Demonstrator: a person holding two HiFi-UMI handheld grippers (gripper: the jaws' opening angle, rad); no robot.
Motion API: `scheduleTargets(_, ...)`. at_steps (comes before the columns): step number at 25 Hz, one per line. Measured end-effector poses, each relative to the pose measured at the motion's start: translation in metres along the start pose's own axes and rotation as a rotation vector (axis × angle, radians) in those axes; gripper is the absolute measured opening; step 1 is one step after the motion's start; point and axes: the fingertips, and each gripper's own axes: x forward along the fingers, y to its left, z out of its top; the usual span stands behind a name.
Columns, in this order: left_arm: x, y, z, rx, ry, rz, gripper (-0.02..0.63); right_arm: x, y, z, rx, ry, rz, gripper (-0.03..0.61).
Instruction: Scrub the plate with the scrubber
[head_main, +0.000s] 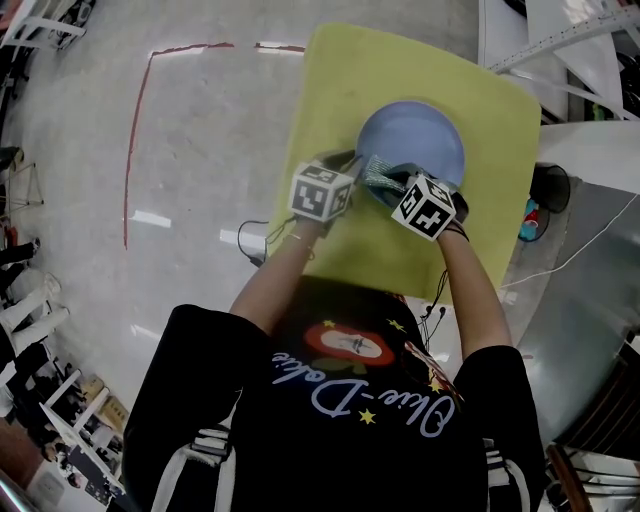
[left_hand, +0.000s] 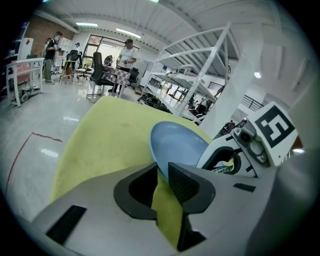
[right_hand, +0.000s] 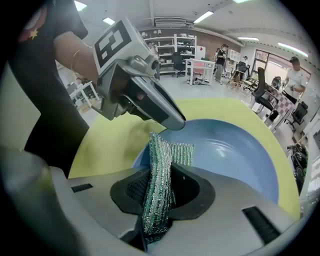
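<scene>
A round blue plate (head_main: 412, 132) lies on the yellow table (head_main: 335, 80). My left gripper (head_main: 352, 166) is at the plate's near-left rim. In the left gripper view the plate (left_hand: 177, 145) has its rim between the jaws of that gripper (left_hand: 161, 172), and the pads close on it. My right gripper (head_main: 392, 182) is shut on a green-and-silver mesh scrubber (head_main: 377, 174). In the right gripper view the scrubber (right_hand: 159, 172) stands on edge between the jaws of that gripper (right_hand: 159, 189). Its far end rests on the plate (right_hand: 235, 150) just under the left gripper (right_hand: 175, 122).
A red tape line (head_main: 133, 120) marks the floor left of the table, and a cable (head_main: 250, 240) lies near the table's left edge. White metal racks (head_main: 570, 40) stand at the right, with a small colourful object (head_main: 529, 221) beside the table. People and chairs are far off in the room.
</scene>
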Motion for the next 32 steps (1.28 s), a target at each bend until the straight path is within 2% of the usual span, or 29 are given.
scheduleTargets(7,0.000,-0.001,0.002,0.007,0.005,0.012,0.060,-0.003,0.001,0.002,0.049,-0.024,0.013,0.071)
scheduleTargets(10,0.000,-0.001,0.002,0.002,0.006,0.013,0.060,-0.005,0.002,0.003,0.024,-0.057,-0.033,0.072)
scheduleTargets(13,0.000,-0.002,0.002,-0.001,0.015,0.010,0.061,-0.016,-0.004,0.007,-0.046,-0.096,-0.074,0.072)
scheduleTargets(15,0.000,-0.002,0.002,0.006,0.023,0.015,0.062,-0.030,-0.024,0.012,-0.058,-0.131,-0.130,0.067)
scheduleTargets(17,0.001,-0.002,0.002,0.016,0.026,0.024,0.063,-0.044,-0.056,0.013,-0.031,-0.159,-0.231,0.066)
scheduleTargets(19,0.002,-0.003,0.002,0.021,0.028,0.028,0.064,-0.054,-0.089,0.008,0.010,-0.157,-0.320,0.066)
scheduleTargets(21,0.002,-0.003,0.001,0.021,0.031,0.030,0.064,-0.056,-0.111,0.000,0.037,-0.130,-0.361,0.066)
scheduleTargets(27,-0.002,-0.005,0.002,0.076,0.042,0.038,0.069,-0.046,-0.124,-0.012,0.084,-0.107,-0.366,0.066)
scheduleTargets(32,-0.004,-0.002,0.001,0.082,0.046,0.041,0.069,-0.030,-0.114,-0.015,0.080,-0.068,-0.310,0.069)
